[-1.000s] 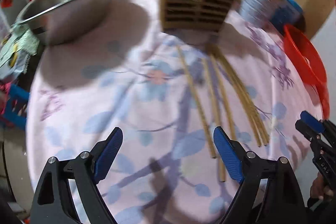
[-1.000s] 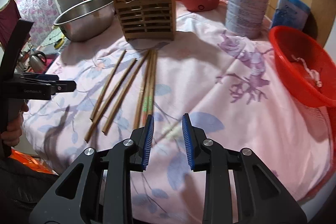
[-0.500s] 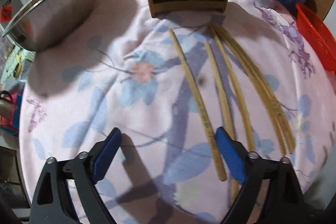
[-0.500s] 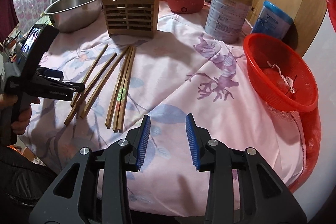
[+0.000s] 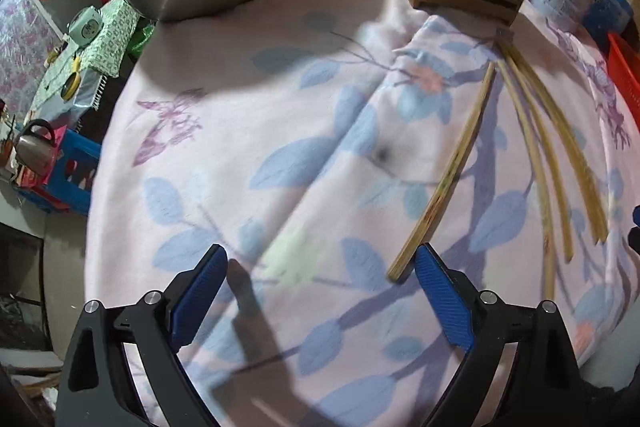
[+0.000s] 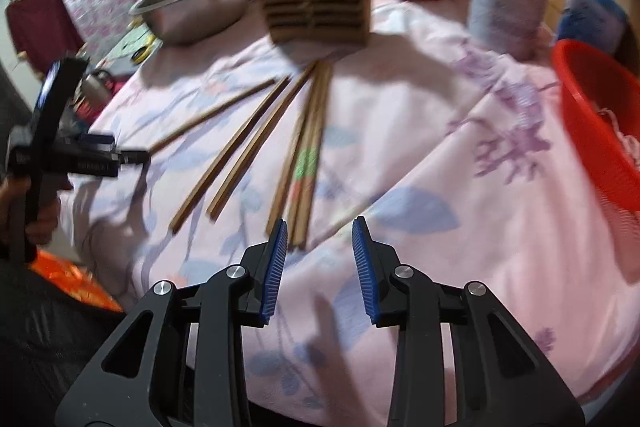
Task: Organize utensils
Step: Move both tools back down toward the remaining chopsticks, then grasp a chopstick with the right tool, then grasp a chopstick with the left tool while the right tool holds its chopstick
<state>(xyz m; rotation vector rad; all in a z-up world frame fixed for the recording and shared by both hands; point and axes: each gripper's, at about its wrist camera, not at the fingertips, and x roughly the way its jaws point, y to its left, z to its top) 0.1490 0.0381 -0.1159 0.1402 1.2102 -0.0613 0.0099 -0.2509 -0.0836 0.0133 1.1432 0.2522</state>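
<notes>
Fanning out from the holder, the chopsticks are laid flat on the cloth. The left gripper is held wide apart by the leftmost stick's near end; the right gripper is parted, gripping nothing, near the bundle's end.

bright overhead light, hard shadows; right view seems motion-blurred, fisheye edges bent.
</notes>
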